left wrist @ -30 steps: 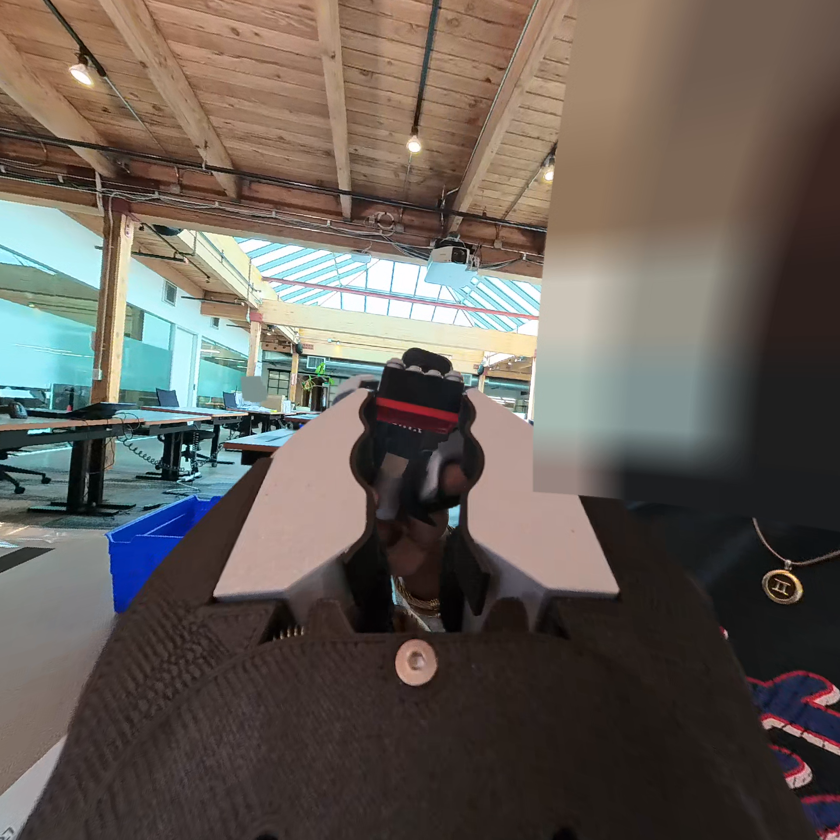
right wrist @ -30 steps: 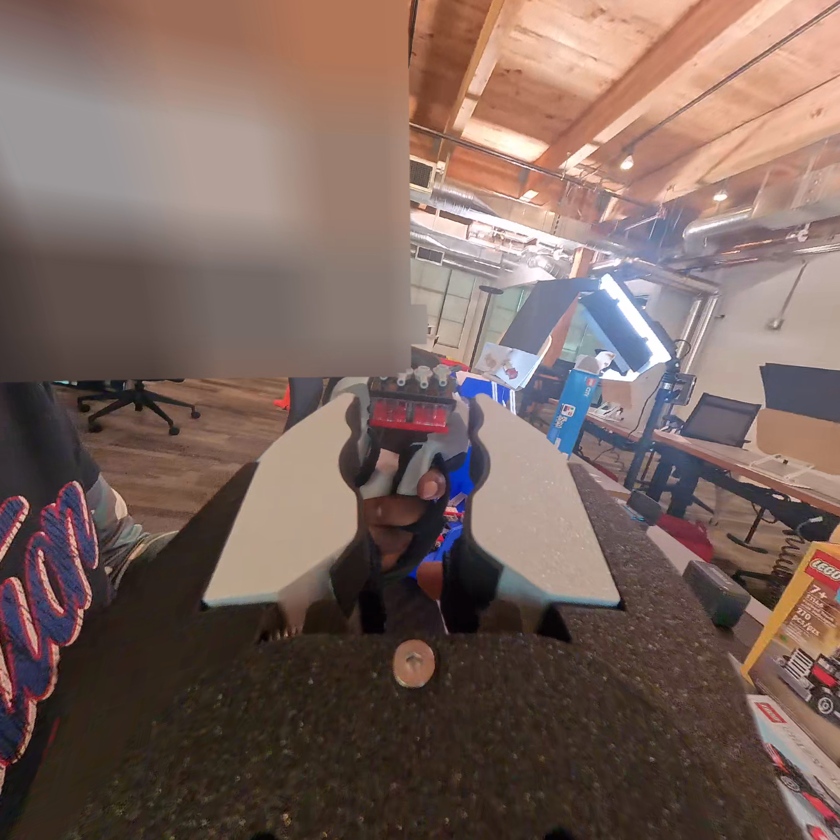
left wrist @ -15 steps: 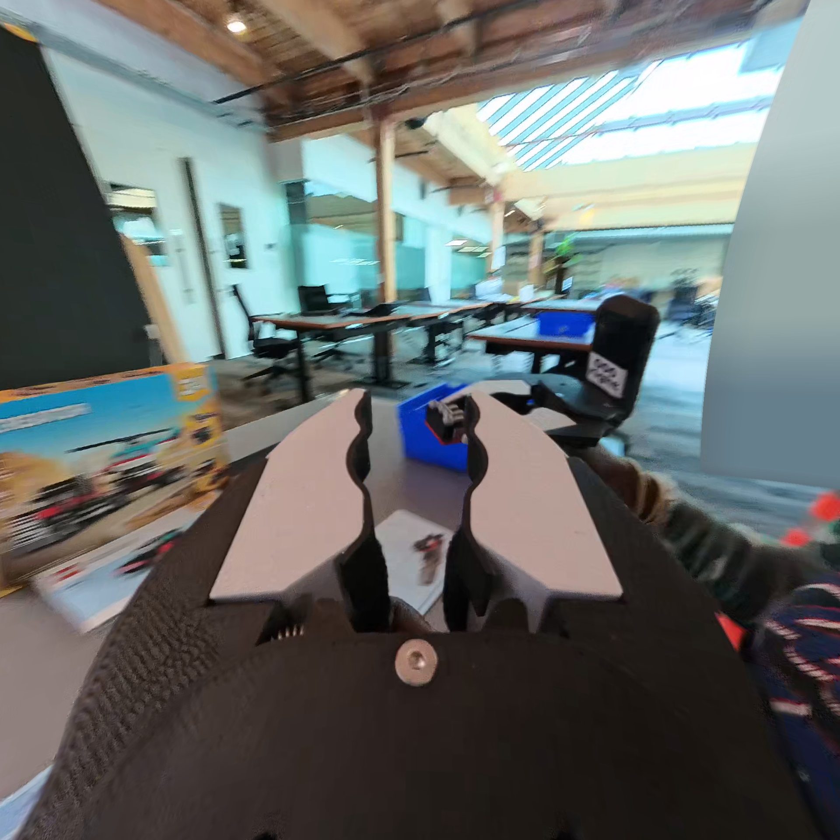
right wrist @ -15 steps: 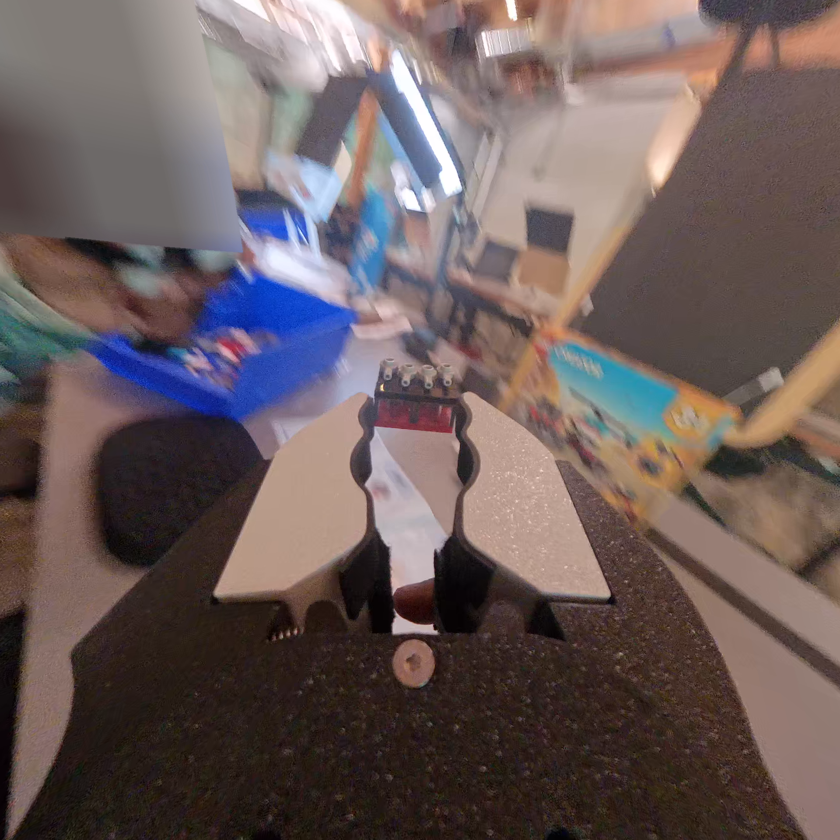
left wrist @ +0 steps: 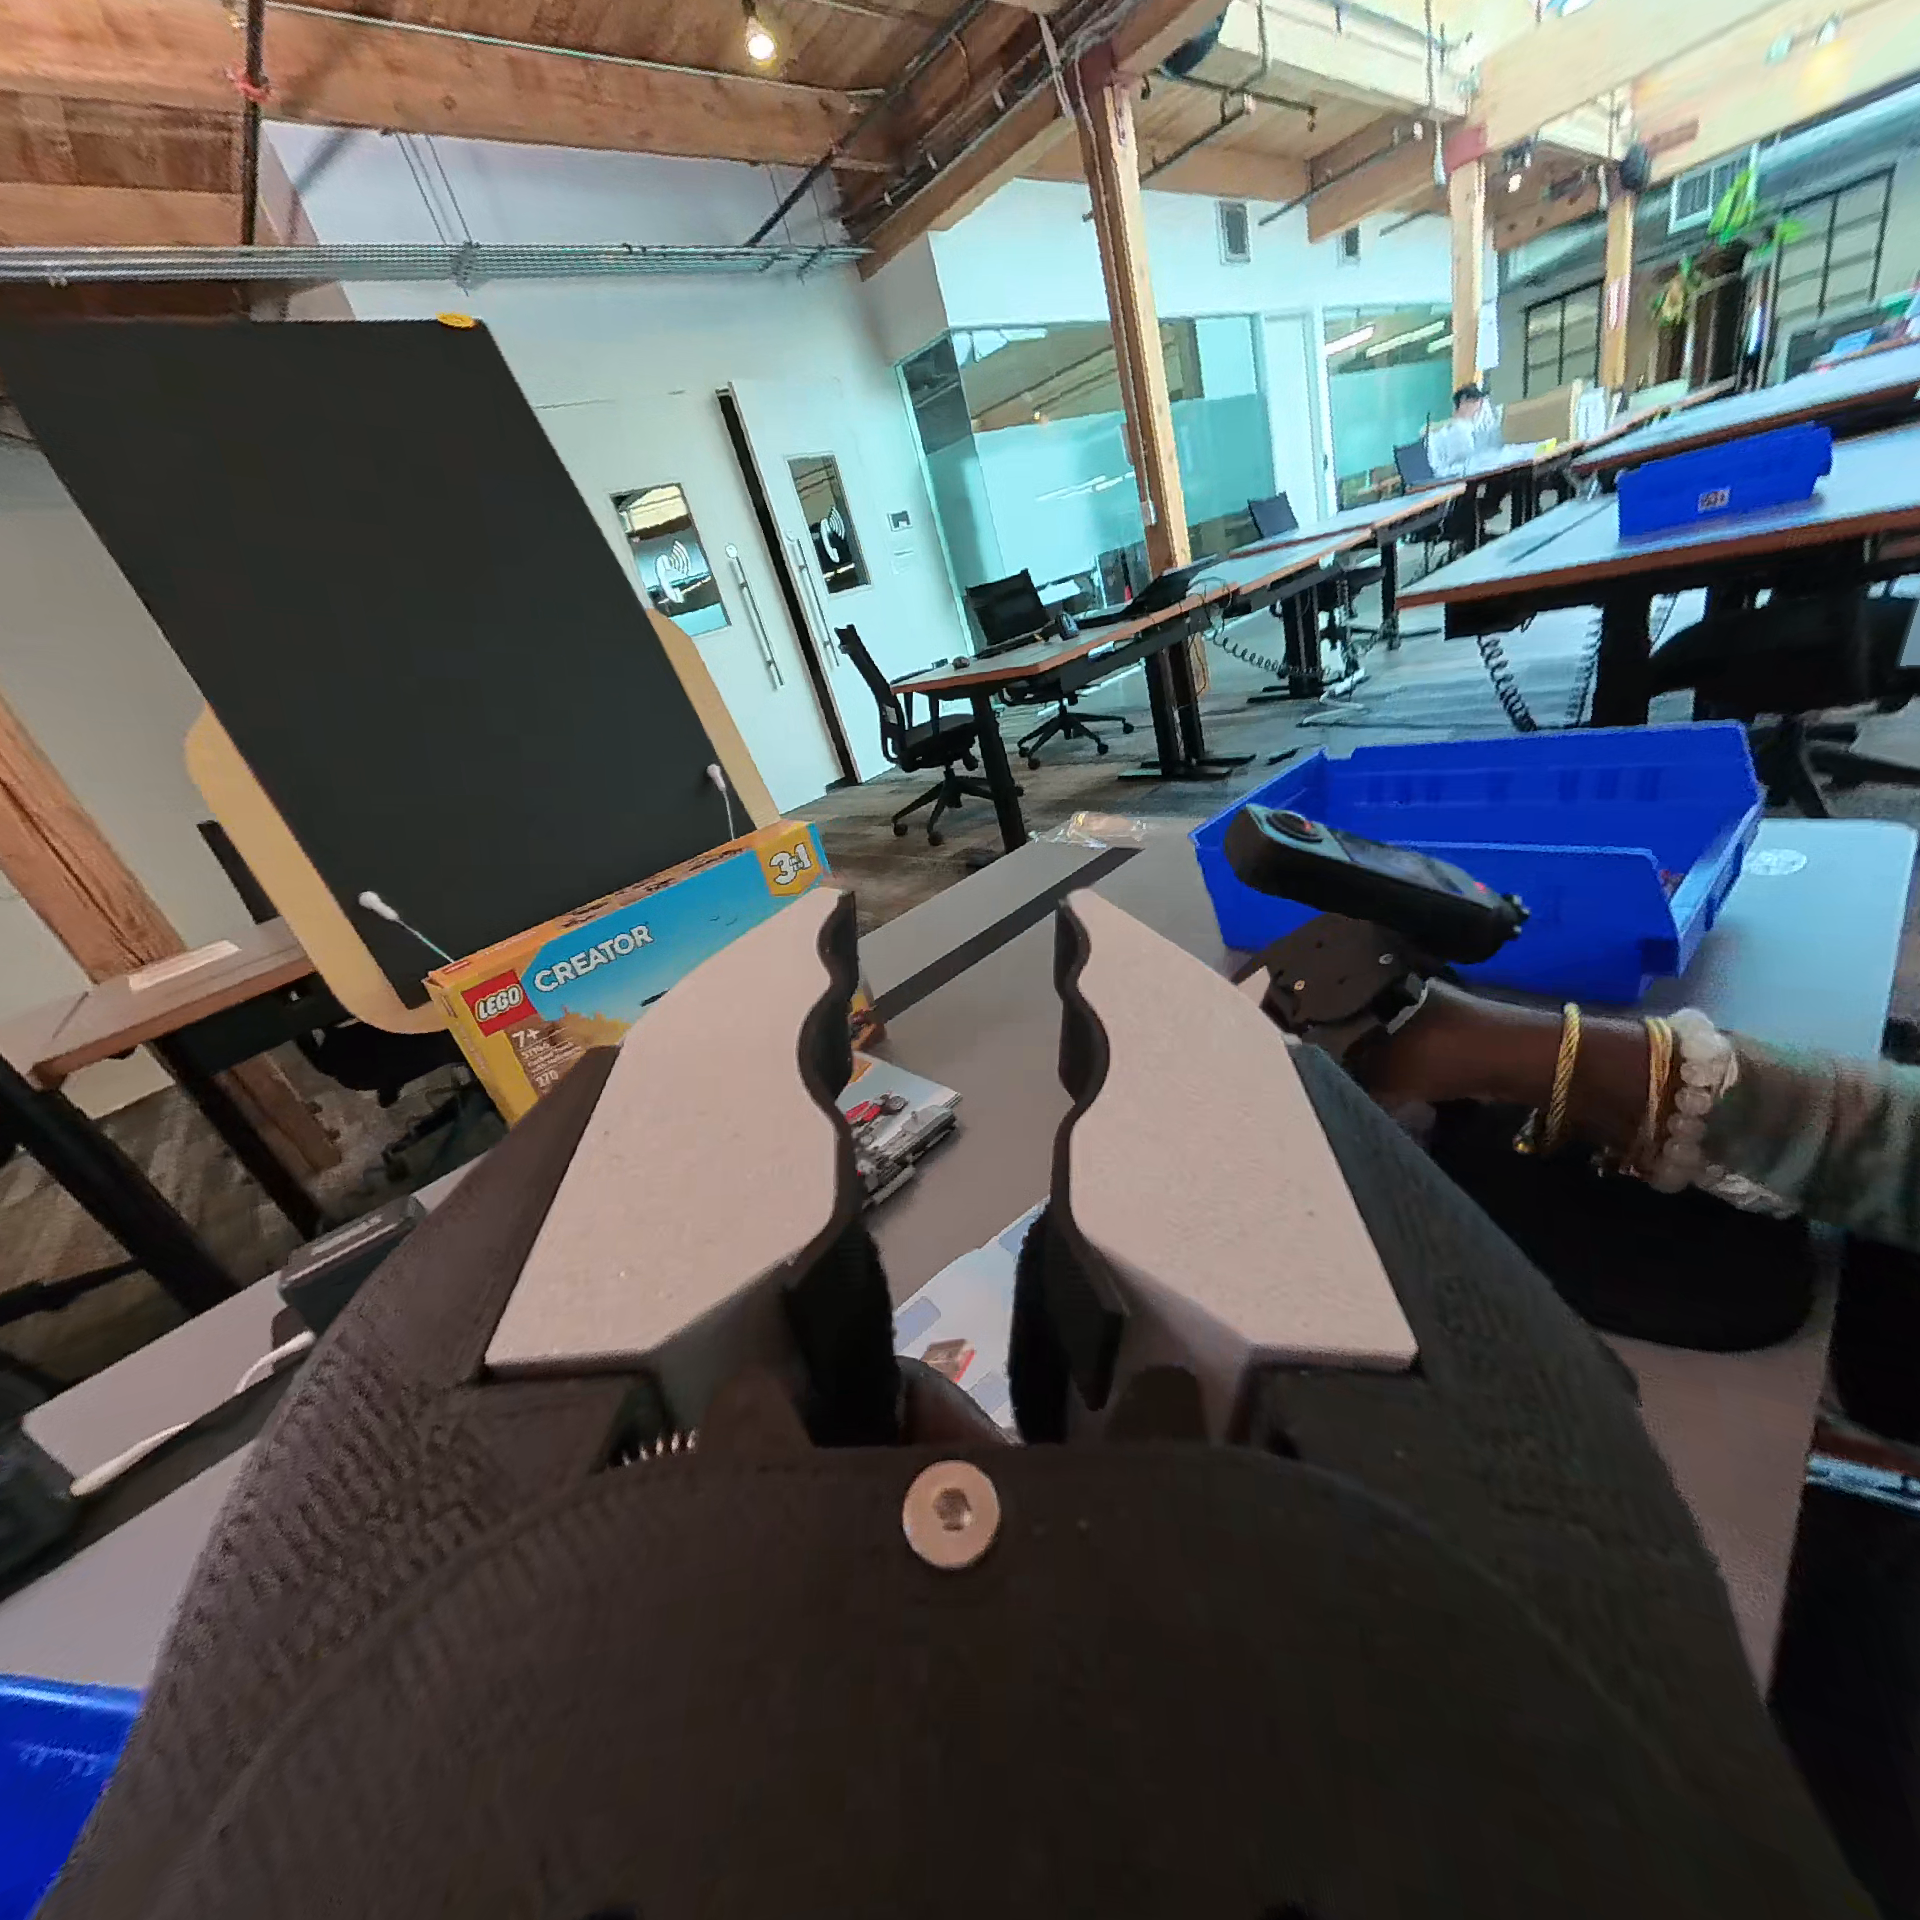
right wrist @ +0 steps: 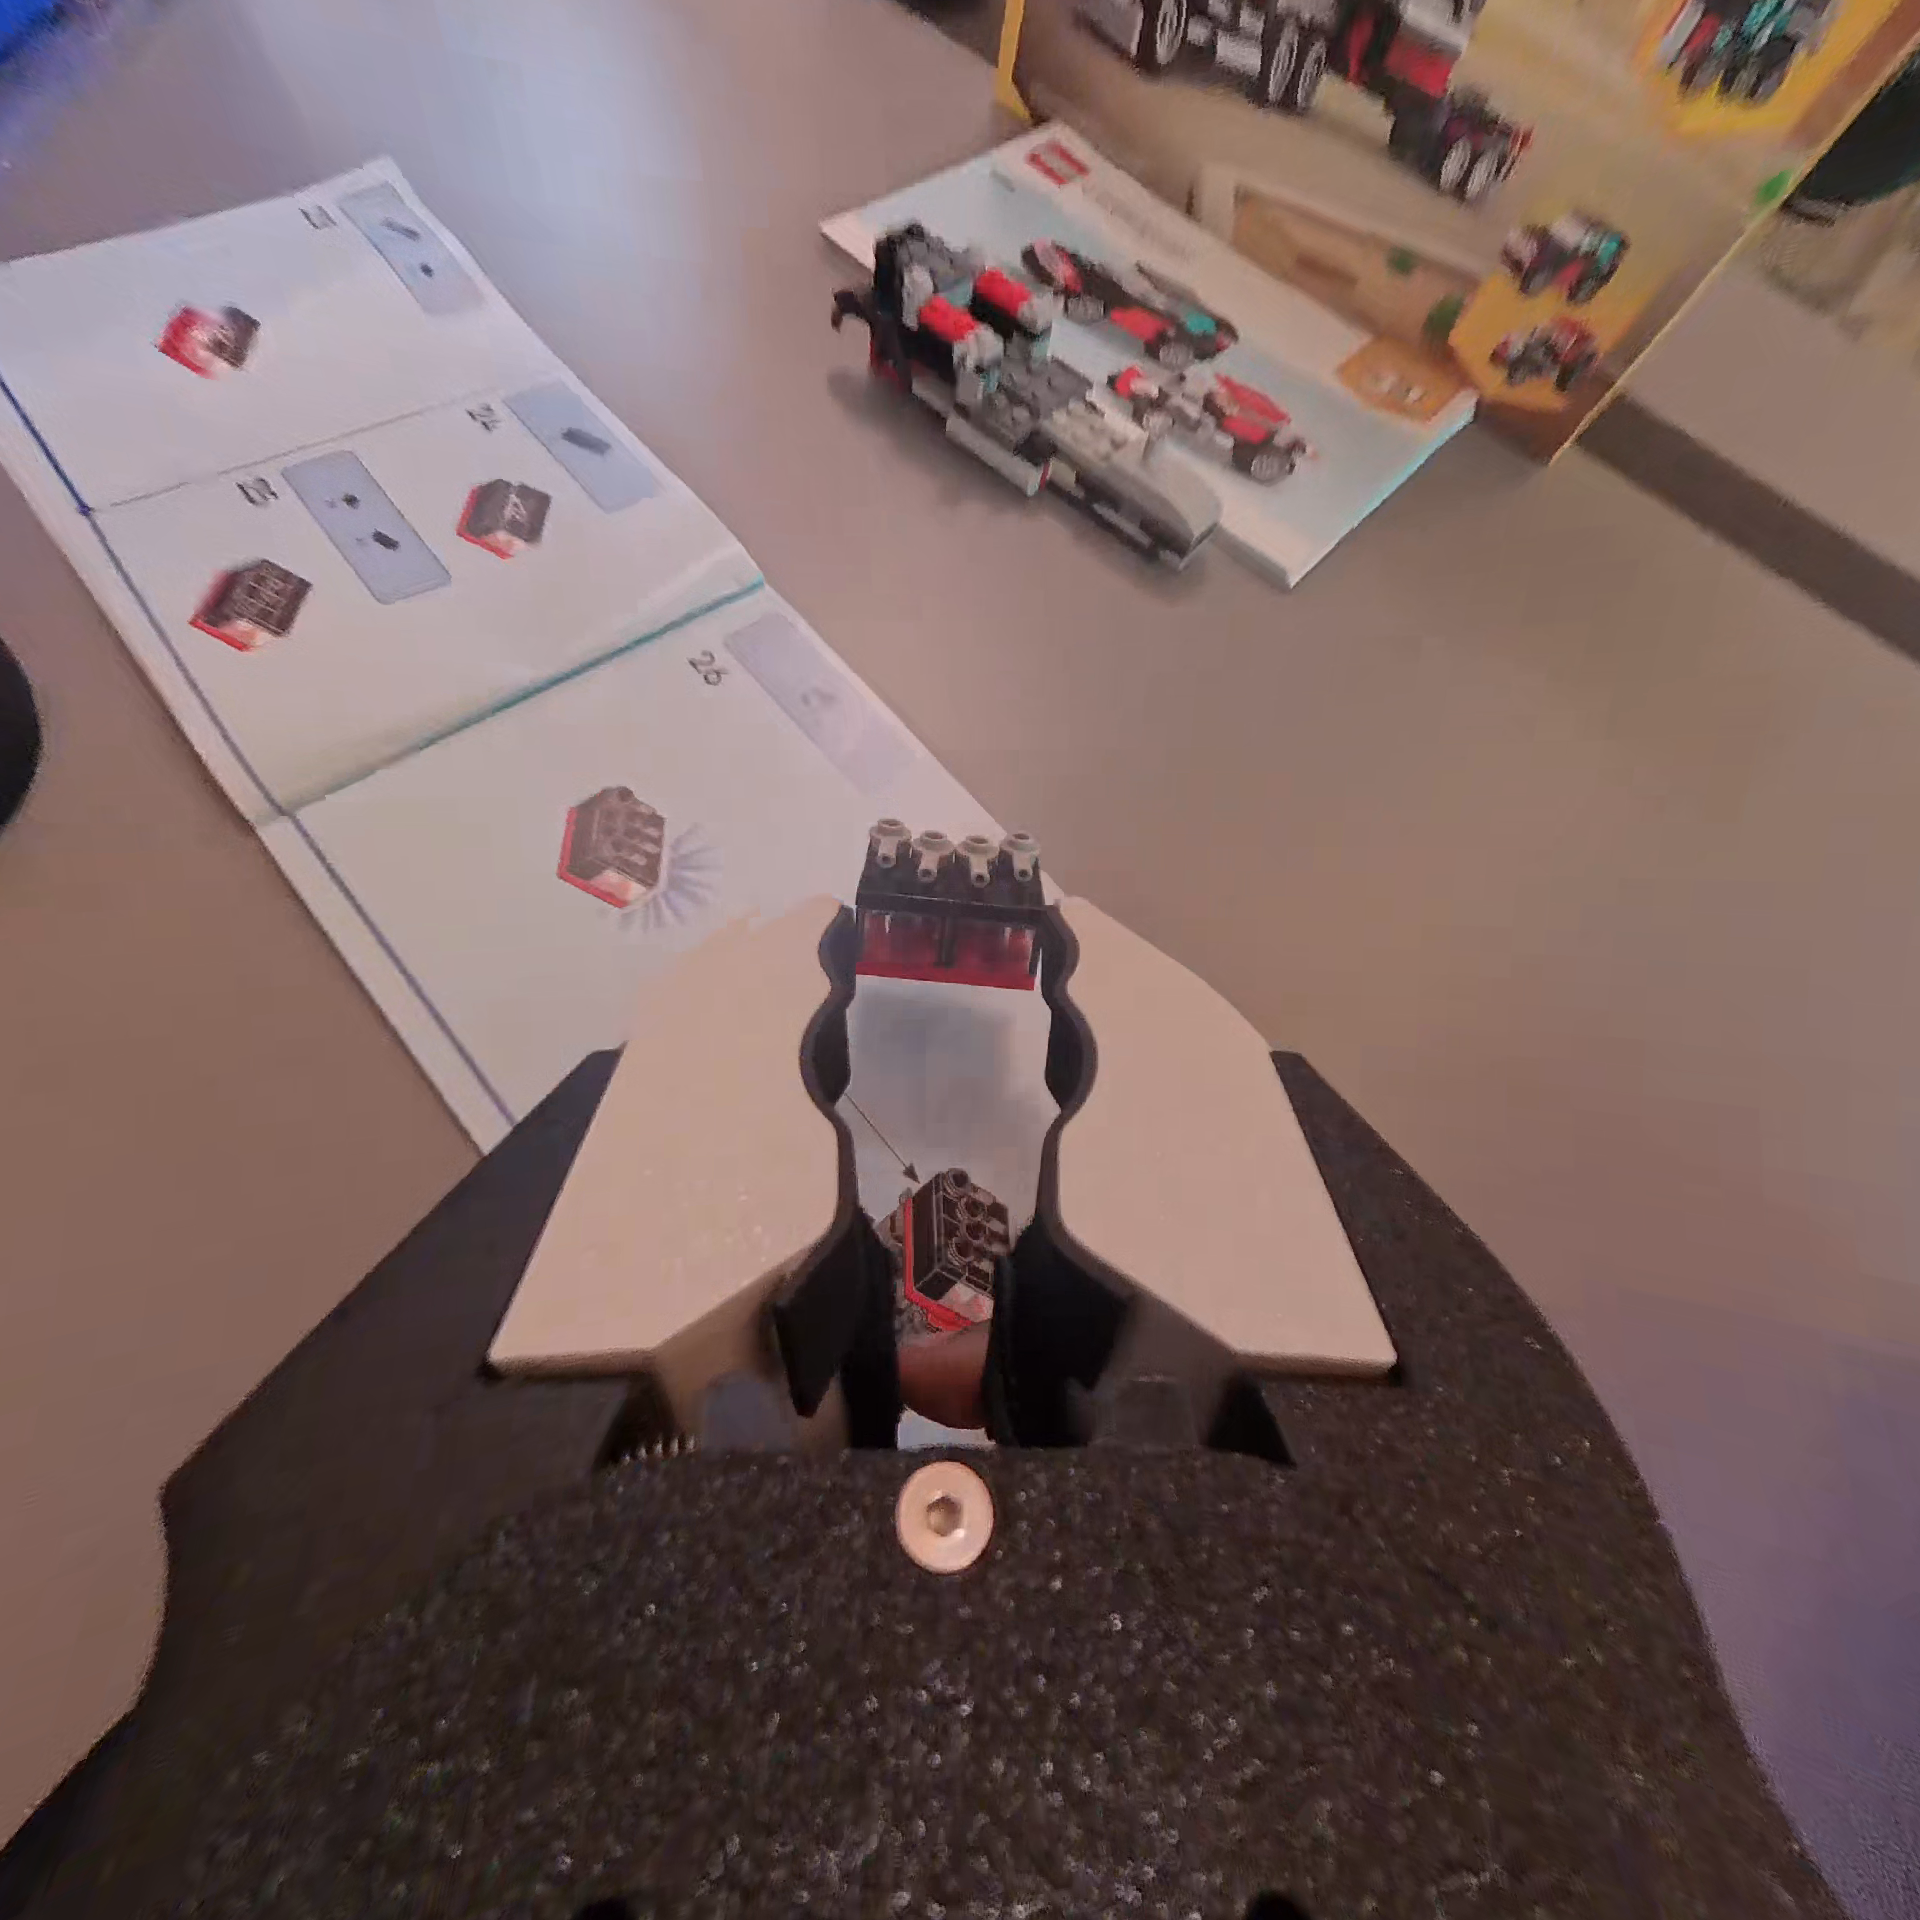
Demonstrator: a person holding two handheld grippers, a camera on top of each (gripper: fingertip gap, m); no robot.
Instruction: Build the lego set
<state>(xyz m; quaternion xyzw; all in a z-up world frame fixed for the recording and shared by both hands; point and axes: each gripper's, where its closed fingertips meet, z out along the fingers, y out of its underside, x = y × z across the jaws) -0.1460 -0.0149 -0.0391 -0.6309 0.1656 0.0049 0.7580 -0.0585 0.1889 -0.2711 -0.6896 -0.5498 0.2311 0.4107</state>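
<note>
Both dropped to table: right hand-held gripper [right wrist: 948, 925] clamps brick block [right wrist: 948, 914] over booklet [right wrist: 416, 540]; left hand-held gripper [left wrist: 956, 935] empty, apart.

1. The small brick block [right wrist: 948, 914] has a red base, a black middle and grey studs on top.
2. The long half-built plastic vehicle [right wrist: 1039, 395] is grey and black with red pieces.
3. The open paper instruction booklet [right wrist: 416, 582] is pale blue-white with red-and-black drawings.
4. The smooth flat bench [right wrist: 1403, 831] is plain grey.
5. The cardboard set box [left wrist: 623, 966] is yellow and blue.
6. The plastic bin [left wrist: 1507, 831] is bright blue.
</note>
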